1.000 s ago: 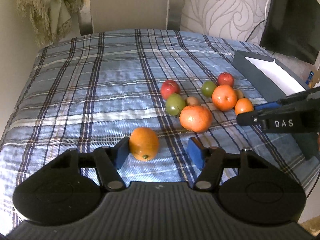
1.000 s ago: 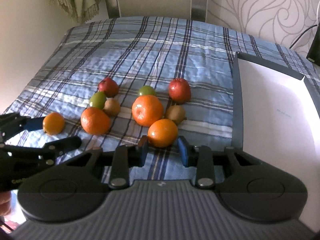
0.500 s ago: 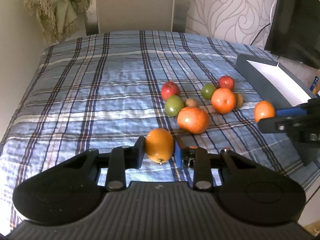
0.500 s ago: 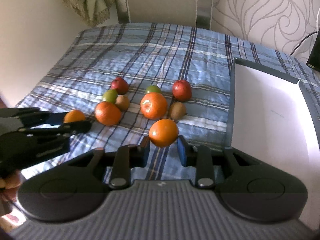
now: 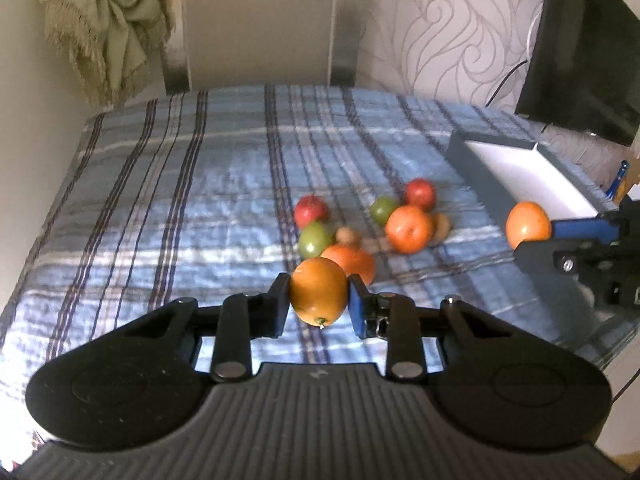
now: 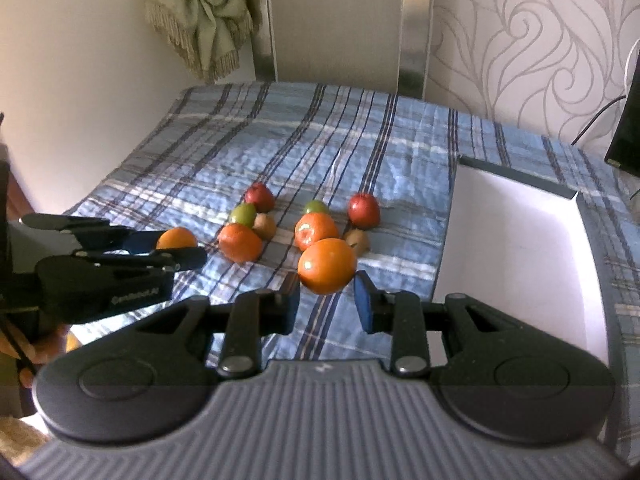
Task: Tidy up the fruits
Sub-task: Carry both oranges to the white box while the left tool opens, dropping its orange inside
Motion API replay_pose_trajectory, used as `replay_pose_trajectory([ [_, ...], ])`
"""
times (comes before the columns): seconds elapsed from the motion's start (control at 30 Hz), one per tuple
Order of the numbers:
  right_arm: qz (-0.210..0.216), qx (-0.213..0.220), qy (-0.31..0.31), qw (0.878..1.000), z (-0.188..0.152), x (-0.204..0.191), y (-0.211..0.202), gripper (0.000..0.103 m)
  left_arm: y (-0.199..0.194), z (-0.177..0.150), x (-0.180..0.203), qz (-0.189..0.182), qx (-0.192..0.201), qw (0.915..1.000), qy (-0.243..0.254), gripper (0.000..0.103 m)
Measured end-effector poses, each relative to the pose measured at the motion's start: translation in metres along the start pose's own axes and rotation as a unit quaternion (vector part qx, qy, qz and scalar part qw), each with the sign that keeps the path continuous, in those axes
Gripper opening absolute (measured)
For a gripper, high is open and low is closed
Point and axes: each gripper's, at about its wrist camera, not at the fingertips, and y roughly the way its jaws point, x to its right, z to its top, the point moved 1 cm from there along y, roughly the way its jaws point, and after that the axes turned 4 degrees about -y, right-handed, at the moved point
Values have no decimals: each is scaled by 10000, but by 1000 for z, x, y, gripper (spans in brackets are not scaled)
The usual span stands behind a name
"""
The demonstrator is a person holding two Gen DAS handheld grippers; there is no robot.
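we hold the left gripper (image 5: 319, 300) tilted down toward the bed, above the checked bedcover (image 5: 168, 200). its blue pads press on both sides of an orange (image 5: 319, 296), which hangs clear of the cloth, on the near side of the fruit pile (image 5: 360, 228). the jaws have just been closing on this orange.

the right gripper (image 6: 327, 292) also points downward and holds a second orange (image 6: 327, 266) between its fingers, lifted on the near side of the pile, between the pile and the grey box (image 6: 516, 248). from this view the right pad seems a little apart from the skin, so the contact there is hard to see.

a hand (image 6: 36, 344) shows only as a blurred piece at the left edge. the small brown fruits in the pile are too blurred to name. the box is cut by the frame.

the oranges are round and smooth, the bedcover is crinkled cloth, and the box has a white inside.
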Motion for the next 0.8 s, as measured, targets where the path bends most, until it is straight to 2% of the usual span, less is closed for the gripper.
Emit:
replay_pose_trajectory([
  [0.33,12,198,210,9996,-7,14,-20,33,-7,10,33,6,57,9995,326,35],
  [0.67,-35,336,336,9989,-10,24,-42,32,-7,33,60,-129,135,9993,338,35],
  [0.8,-61,305,438,9986,-13,29,-43,33,-10,31,73,-171,142,9991,357,35],
])
